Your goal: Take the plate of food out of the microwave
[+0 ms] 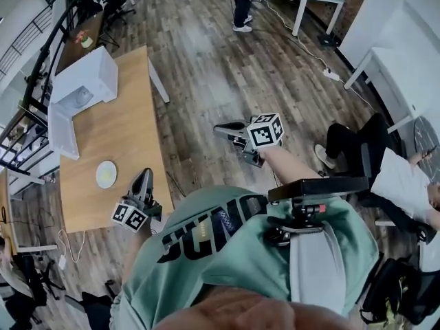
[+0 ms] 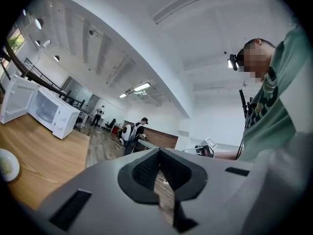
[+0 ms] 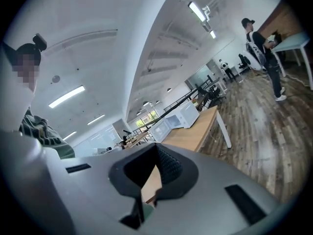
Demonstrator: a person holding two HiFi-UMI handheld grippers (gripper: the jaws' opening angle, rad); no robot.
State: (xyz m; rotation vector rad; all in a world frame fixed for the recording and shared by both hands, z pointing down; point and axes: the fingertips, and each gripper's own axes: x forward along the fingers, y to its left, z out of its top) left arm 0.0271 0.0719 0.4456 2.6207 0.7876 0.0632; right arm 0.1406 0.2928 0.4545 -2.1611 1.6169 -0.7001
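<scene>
Wooden table (image 1: 130,136) in open-plan office: plate (image 1: 106,174) lying on bare top, well clear of white microwave (image 1: 82,81) with door swung open, cavity contents unclear. Just beside plate, not touching: left gripper (image 1: 142,175), pinched together, empty. Right gripper (image 1: 227,129) likewise closed and empty, over floor. Green shirt (image 1: 206,253) lettered "SUN", remainder folded away.

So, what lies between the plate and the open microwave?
Only bare wooden table, seen in the head view; the plate sits apart from the microwave.

Wooden table (image 1: 117,139), standing person (image 1: 242,4), power strip (image 1: 332,75)
</scene>
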